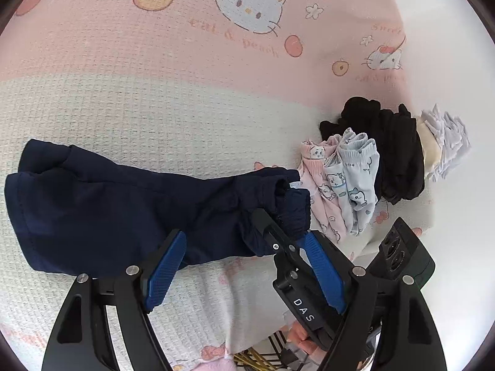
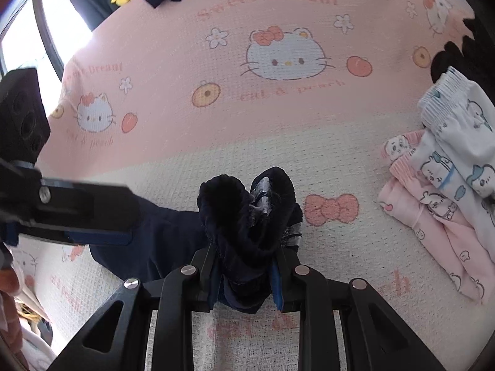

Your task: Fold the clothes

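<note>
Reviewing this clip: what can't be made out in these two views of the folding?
- Right gripper pads: right wrist view, buried in the bunched navy garment.
- Navy garment's type: both views, crumpled; its near edge lies behind the left gripper.
- Black clothes pile: right wrist view, cut by the frame edge.
- White item behind it: left wrist view, overexposed.

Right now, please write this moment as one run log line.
step: folding navy garment | right gripper: shut on its bunched end | left gripper: open, empty | folded pile: beside
</note>
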Tool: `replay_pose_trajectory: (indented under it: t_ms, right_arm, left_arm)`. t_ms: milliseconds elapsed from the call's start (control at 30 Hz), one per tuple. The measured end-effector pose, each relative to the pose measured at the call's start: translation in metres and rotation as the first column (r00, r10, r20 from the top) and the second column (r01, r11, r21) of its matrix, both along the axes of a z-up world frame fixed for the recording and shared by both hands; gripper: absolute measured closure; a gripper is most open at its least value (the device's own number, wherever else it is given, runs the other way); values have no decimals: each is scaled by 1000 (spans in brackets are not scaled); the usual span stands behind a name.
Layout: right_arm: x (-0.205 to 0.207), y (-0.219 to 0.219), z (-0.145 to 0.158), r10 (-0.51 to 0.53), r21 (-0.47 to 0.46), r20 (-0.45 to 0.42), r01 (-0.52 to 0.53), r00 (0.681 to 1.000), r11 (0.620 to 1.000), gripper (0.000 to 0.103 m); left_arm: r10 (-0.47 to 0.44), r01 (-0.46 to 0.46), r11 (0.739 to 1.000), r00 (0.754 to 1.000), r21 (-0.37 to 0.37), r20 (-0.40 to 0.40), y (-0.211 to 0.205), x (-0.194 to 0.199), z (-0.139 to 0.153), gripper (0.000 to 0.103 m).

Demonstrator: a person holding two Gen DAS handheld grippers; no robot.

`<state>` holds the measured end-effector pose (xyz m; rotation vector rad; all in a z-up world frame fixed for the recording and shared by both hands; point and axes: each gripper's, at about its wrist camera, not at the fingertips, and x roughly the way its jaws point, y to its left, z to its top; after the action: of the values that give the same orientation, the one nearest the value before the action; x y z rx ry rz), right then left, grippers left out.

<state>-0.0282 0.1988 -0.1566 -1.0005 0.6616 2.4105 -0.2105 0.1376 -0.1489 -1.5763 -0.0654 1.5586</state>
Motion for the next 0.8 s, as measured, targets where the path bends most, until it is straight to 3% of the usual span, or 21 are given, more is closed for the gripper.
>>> replay_pose_trajectory:
  t_ms: [133, 400, 667, 800]
  right_arm:
    - [-9, -12, -2, 56, 32, 6, -57, 998, 998, 79]
    - [-17, -44, 5, 147, 188, 30, -150, 989, 971, 76]
    - [-26, -78, 4, 210, 358, 145, -249, 967, 900, 76]
    - [-29, -94, 3, 241, 414, 181, -297, 953, 861, 76]
  left_arm:
    - [14, -17, 999, 998, 51, 58, -7, 0, -1, 25]
    - [17, -33, 994, 989, 106, 145, -13, -8, -7, 25]
    - [44, -79, 986, 973, 150, 225, -18, -12, -16, 25]
    - [40, -75, 985, 975, 155, 218, -19, -10, -16, 25]
